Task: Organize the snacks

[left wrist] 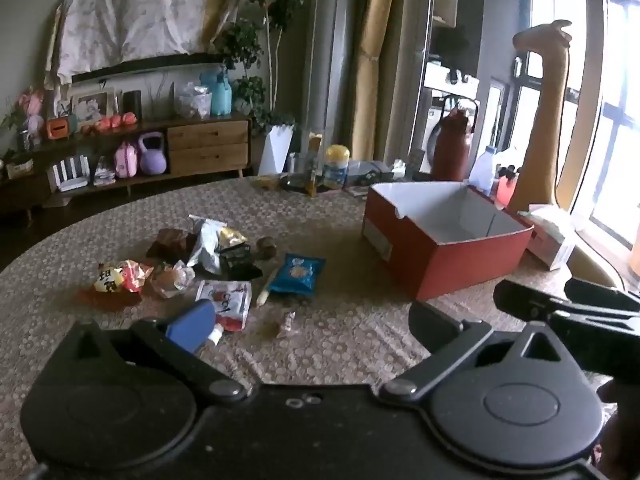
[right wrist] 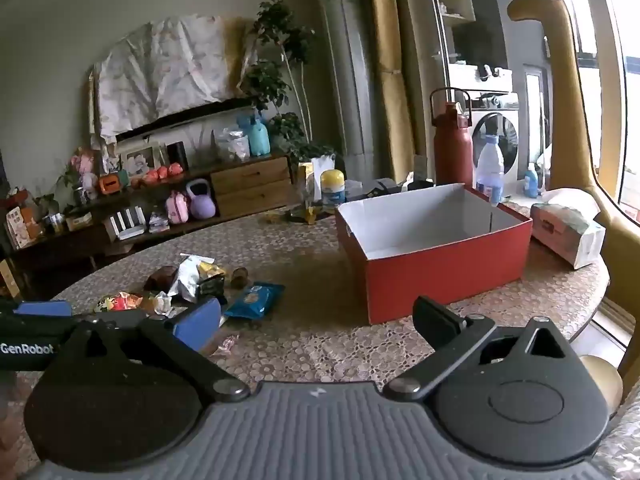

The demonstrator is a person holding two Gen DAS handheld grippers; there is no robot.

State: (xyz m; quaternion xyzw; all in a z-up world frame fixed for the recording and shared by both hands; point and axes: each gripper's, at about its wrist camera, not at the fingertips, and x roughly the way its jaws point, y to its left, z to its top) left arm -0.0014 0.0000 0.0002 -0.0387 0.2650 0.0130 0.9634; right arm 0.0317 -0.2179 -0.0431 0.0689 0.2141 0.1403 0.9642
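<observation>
1. Nothing's been picked up so far. The red box [right wrist: 436, 276] sits empty on the right side of the table [left wrist: 340, 216], and the snacks [left wrist: 208, 264] are in a loose heap on the left.
2. Both grippers hover above the near edge. The left gripper [left wrist: 316, 328] has its fingers spread wide with nothing between them, and the right gripper [right wrist: 316, 320] is the same.
3. The blue snack packet [left wrist: 296, 274] looks like the easy first grab. It lies flat, a bit apart from the heap, on the side nearest the box.
4. It sits beyond the left fingertips, not touching them. Probably best to come down over it and pinch across the narrow sides.
5. The tiny wrapped candy [left wrist: 289, 322] is nearest the fingers, so it could get bumped.
</observation>
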